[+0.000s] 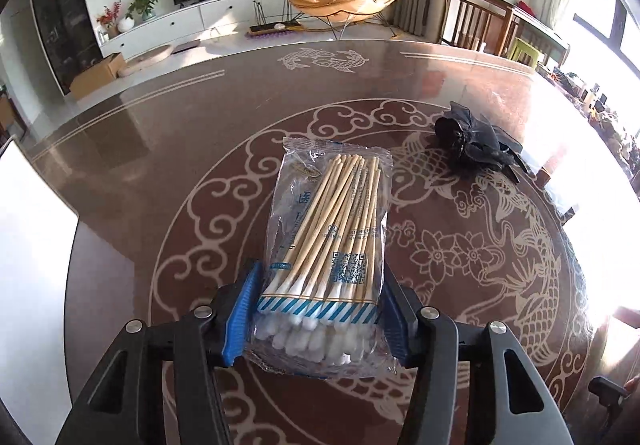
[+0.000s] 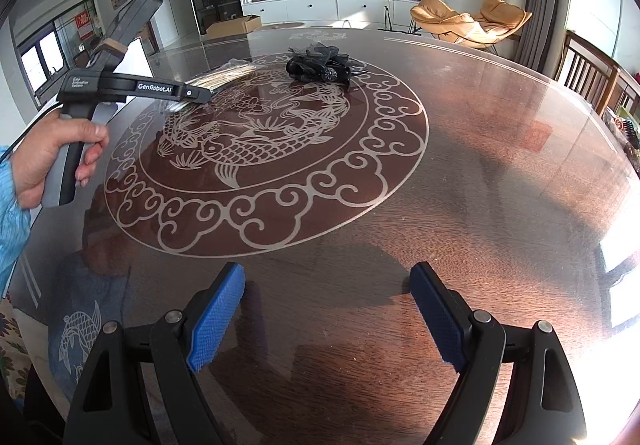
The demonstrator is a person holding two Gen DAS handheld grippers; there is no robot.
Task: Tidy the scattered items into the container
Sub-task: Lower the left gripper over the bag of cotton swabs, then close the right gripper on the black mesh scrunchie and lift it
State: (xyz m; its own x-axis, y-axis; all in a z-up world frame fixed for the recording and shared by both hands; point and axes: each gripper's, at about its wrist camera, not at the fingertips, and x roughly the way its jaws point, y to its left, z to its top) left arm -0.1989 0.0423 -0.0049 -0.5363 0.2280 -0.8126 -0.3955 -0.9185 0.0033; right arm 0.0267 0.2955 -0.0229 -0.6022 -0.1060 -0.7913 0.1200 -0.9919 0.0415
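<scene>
Gleaming under window light, the round table lies beneath left jaws clenching a cotton-swab pack; right jaws released.

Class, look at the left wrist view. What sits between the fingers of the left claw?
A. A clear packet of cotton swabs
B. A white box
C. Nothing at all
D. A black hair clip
A: the left claw has its blue pads against both sides of the clear packet of cotton swabs, while the black hair accessory lies apart on the table.

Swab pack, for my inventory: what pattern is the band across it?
Blue-and-white diagonal stripes on the swab pack; left wrist view.
</scene>
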